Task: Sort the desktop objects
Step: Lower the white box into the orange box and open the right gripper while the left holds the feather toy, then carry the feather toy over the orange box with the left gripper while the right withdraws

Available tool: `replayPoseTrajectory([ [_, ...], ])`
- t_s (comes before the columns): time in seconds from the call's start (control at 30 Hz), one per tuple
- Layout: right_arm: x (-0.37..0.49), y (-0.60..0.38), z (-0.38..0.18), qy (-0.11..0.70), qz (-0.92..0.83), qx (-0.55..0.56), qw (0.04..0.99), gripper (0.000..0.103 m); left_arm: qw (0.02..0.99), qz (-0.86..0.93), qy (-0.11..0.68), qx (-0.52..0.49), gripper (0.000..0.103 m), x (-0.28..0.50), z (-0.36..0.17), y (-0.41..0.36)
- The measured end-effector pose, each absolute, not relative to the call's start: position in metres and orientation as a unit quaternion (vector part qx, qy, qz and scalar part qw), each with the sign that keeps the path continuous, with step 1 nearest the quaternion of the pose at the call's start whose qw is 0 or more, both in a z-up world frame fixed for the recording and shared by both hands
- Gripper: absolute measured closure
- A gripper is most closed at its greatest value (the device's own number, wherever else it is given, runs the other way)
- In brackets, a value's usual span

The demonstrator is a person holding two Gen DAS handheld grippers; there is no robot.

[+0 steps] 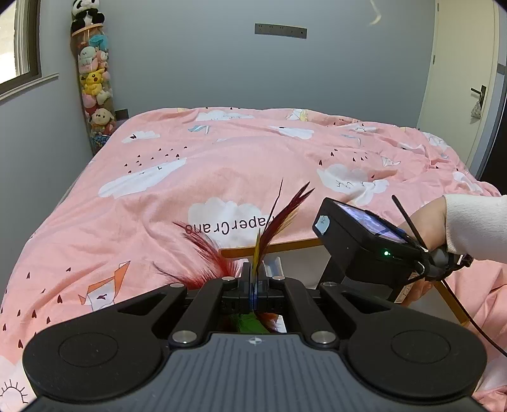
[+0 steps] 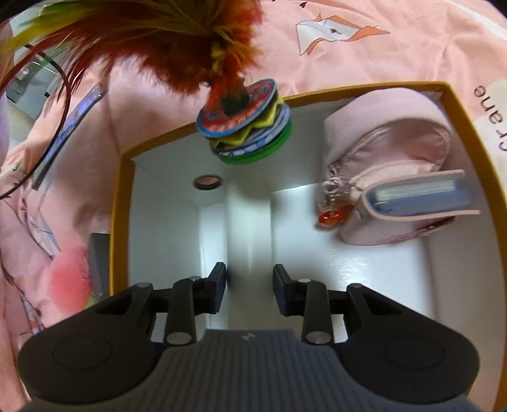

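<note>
Pinching feathers of the shuttlecock (image 2: 240,123), the left gripper (image 1: 255,285) is closed; right gripper (image 2: 250,285) part-open around a white tube (image 2: 248,222), seemingly untouched, above the box (image 2: 120,196).

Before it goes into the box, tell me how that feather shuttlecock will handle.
The feather shuttlecock probably feels light, being mostly plumes. Its feathers look floppy where the left gripper pinches them, so it may swing. The stacked disc base is round and might roll or tip once it lands in the box.

Feather tips (image 2: 47,28) cropped at the top edge; blurred white cylinder (image 2: 248,253), perhaps a tube.
</note>
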State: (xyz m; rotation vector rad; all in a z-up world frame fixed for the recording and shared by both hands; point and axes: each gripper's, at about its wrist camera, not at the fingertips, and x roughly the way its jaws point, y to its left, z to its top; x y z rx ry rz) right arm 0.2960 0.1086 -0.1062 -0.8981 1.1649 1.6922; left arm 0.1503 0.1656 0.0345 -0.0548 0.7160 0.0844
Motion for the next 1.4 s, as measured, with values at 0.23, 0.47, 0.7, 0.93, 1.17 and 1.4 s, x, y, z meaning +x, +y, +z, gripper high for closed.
replayPoseTrajectory([
  [0.23,0.285,0.104,-0.11,0.449,0.666,-0.378,0.46,0.057,0.934,0.04,0.355,-0.029,0.103,0.151,0.033,0.164],
  [0.47,0.272,0.101,-0.115,0.433,0.656,-0.393,0.476,0.051,0.931,0.041,0.36,-0.031,0.103,0.151,0.03,0.163],
  [0.7,0.272,0.089,-0.115,0.439,0.637,-0.39,0.499,0.05,0.931,0.038,0.362,-0.028,0.103,0.151,0.028,0.16],
  [0.93,0.27,0.09,-0.123,0.447,0.647,-0.365,0.498,0.046,0.929,0.036,0.367,-0.024,0.103,0.152,0.028,0.159],
  [1.17,0.257,0.094,-0.126,0.447,0.695,-0.346,0.444,0.057,0.927,0.034,0.372,-0.021,0.103,0.155,0.027,0.157],
  [1.4,0.245,0.093,-0.13,0.449,0.716,-0.349,0.404,0.062,0.927,0.031,0.374,-0.025,0.103,0.157,0.025,0.157],
])
